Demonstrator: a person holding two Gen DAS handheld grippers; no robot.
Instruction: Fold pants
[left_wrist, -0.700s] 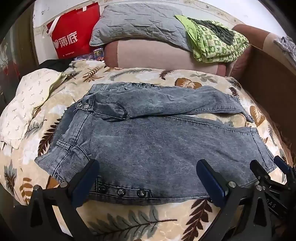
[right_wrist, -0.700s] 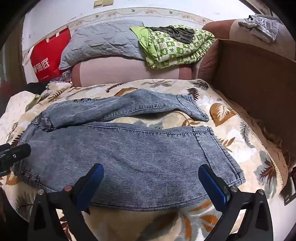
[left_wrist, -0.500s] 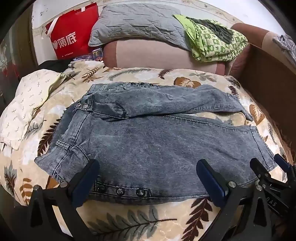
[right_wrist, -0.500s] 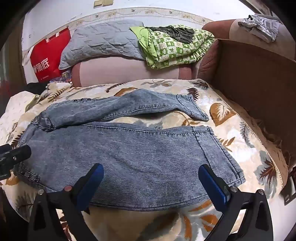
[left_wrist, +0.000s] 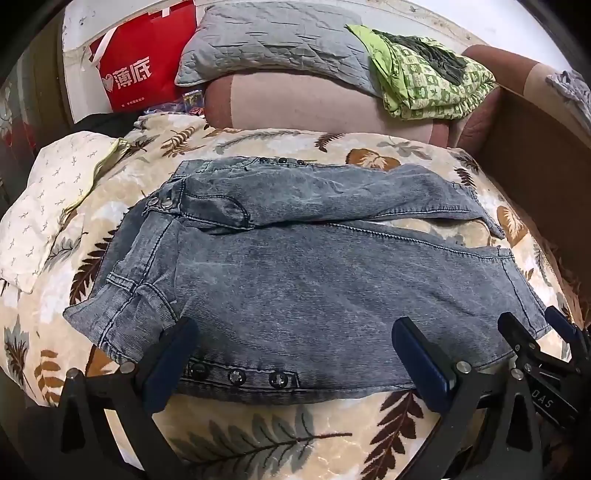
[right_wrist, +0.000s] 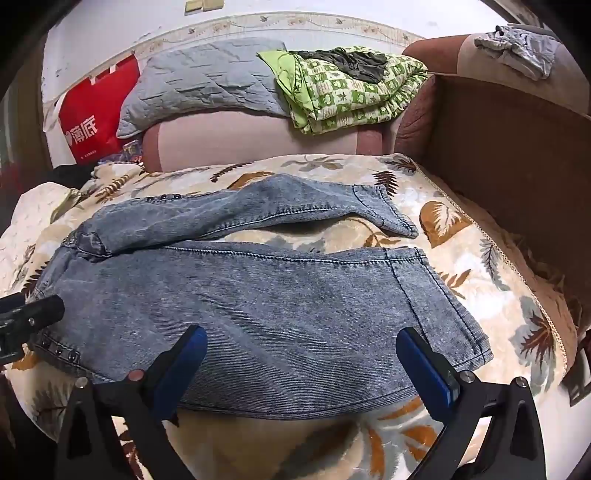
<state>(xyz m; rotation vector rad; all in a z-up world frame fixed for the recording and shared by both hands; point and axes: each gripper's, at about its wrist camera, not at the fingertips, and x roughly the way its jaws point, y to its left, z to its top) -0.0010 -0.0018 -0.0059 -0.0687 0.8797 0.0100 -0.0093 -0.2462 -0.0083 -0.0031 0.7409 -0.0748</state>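
Note:
Grey-blue denim pants (left_wrist: 314, 280) lie spread flat on a leaf-print blanket, waistband to the left, legs running right. The far leg (right_wrist: 266, 206) angles away from the near leg (right_wrist: 280, 310). My left gripper (left_wrist: 295, 365) hovers open over the near waist edge with its row of snap buttons (left_wrist: 236, 376), nothing between its fingers. My right gripper (right_wrist: 299, 365) hangs open above the near leg's lower edge, close to the cuff (right_wrist: 443, 310). In the left wrist view the right gripper's black frame (left_wrist: 535, 354) shows at the lower right.
The leaf-print blanket (left_wrist: 258, 435) covers the bed. At the back sit a grey pillow (left_wrist: 273, 40), a folded green blanket (left_wrist: 421, 85) and a red bag (left_wrist: 136, 70). A white pillow (left_wrist: 44, 206) lies at left. A brown sofa side (right_wrist: 509, 155) borders the right.

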